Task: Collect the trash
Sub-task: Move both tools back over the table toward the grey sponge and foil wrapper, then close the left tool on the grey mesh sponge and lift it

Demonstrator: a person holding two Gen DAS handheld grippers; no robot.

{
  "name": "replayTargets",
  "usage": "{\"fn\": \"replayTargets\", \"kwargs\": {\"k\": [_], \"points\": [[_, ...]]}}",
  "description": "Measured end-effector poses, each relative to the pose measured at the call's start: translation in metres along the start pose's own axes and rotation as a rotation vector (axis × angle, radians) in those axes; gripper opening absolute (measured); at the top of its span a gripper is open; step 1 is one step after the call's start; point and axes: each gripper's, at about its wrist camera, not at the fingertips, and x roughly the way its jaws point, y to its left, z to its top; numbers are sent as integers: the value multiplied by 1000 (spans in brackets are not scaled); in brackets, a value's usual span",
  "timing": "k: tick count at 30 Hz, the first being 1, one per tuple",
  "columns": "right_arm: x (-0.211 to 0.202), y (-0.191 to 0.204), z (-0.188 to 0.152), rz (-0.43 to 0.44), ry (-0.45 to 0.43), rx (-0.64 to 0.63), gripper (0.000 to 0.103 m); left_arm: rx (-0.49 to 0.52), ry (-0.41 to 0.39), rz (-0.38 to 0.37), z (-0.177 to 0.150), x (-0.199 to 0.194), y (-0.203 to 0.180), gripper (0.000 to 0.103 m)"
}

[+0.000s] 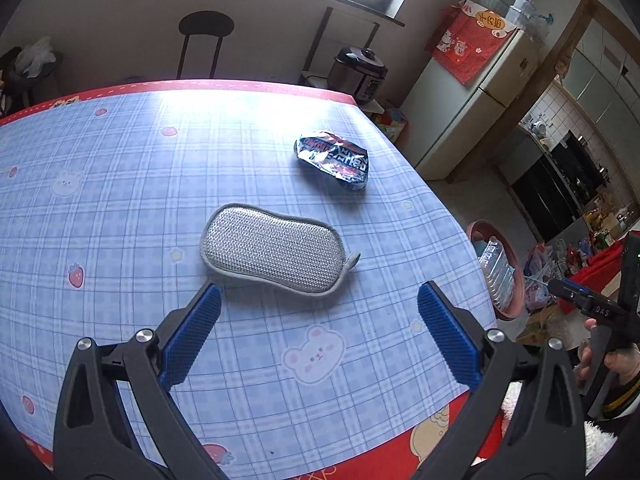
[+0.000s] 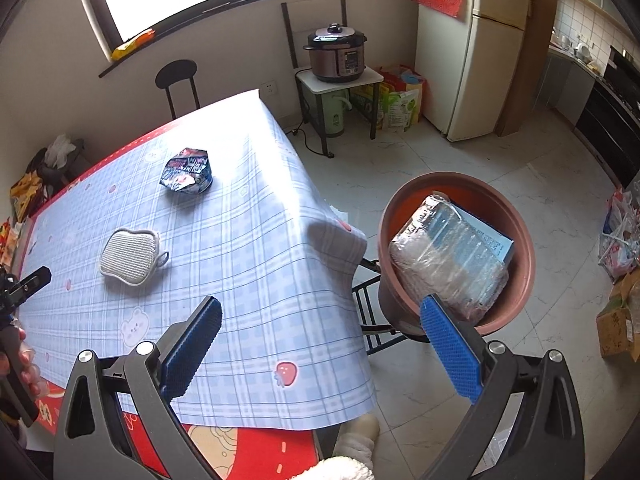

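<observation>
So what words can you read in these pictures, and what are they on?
"DAS": white letters on the black right gripper.
Crumpled shiny dark snack wrapper: big letters, upside down and creased, unreadable.
Red paper banner on the cream fridge: Chinese characters, too small.
Blue box in the brown plastic bin: print too blurred.

You've got one crumpled foil snack wrapper (image 1: 331, 160) left on the table (image 1: 120, 200). It's shiny silver and dark blue with red and white print, scrunched and lying flat on the plaid cloth toward the table's far right part, well apart from the near edge. The terracotta-colored bin (image 2: 520, 240) stands just off the table's right side, below tabletop level. Inside it, a clear crinkly plastic package (image 2: 444, 264) leans tilted against a blue box (image 2: 486, 240).
</observation>
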Motion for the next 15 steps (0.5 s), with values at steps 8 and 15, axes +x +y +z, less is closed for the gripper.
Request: {"fn": "replayTargets", "kwargs": {"k": [8, 15], "points": [[22, 49, 8, -9, 39, -62, 98, -285, 53, -143, -20, 42, 54, 74], [26, 67, 17, -42, 40, -100, 98, -451, 61, -169, -23, 85, 76, 57]]}}
